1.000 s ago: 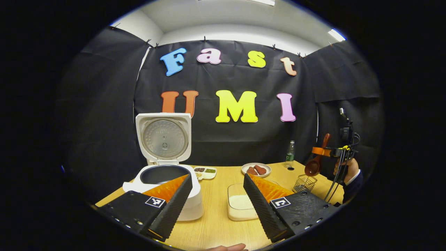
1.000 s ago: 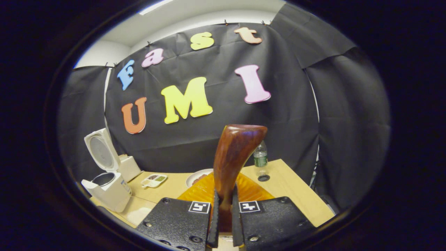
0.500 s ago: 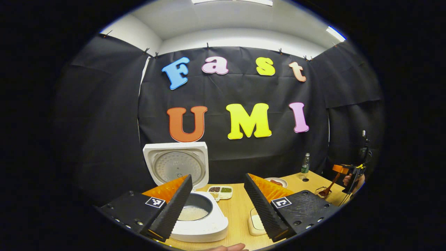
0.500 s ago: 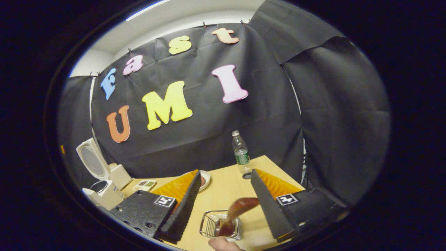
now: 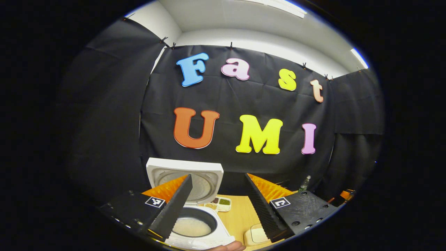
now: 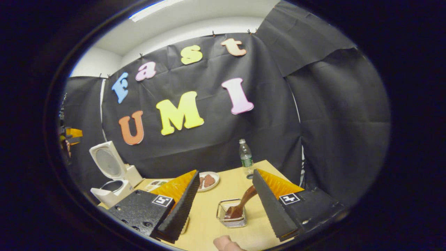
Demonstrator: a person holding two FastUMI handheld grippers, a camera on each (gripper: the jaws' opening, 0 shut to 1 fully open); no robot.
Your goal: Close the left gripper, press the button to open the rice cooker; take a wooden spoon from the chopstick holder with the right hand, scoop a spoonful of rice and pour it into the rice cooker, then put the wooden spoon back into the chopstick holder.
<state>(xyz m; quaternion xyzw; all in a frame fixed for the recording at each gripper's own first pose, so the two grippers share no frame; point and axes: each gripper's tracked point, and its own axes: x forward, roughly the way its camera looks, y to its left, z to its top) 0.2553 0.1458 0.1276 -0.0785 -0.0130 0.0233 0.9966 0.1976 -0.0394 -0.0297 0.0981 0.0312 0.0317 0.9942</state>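
Right gripper view: the right gripper [image 6: 223, 205] has its fingers spread wide apart and grips nothing. Between them, farther off on the table [image 6: 223, 195], stands the wire holder [image 6: 231, 213]. The spoon [image 6: 243, 203] sits in the holder with its bowl down and its handle leaning up to the right, toward the right finger; whether it touches that finger cannot be told. A plate [image 6: 208, 181] with brown food lies behind the left finger, and a bottle [image 6: 246, 157] stands at the far table edge. The cooker [image 6: 112, 177] is at the far left, its lid raised upright. A fingertip [image 6: 224, 243] shows at the bottom edge.

Left gripper view: the left gripper [image 5: 219, 204] is likewise spread wide, holding nothing. Below and between its fingers is the cooker [image 5: 195, 209], open, lid upright behind the pot. The rice [image 5: 191, 226] lies pale in the pot bottom. A small divided tray [image 5: 219, 204] sits just behind the cooker on the table [image 5: 240, 216]. A pale container [image 5: 256, 236] is near the right finger at the lower edge. The bottle [image 5: 304, 183] shows far right.
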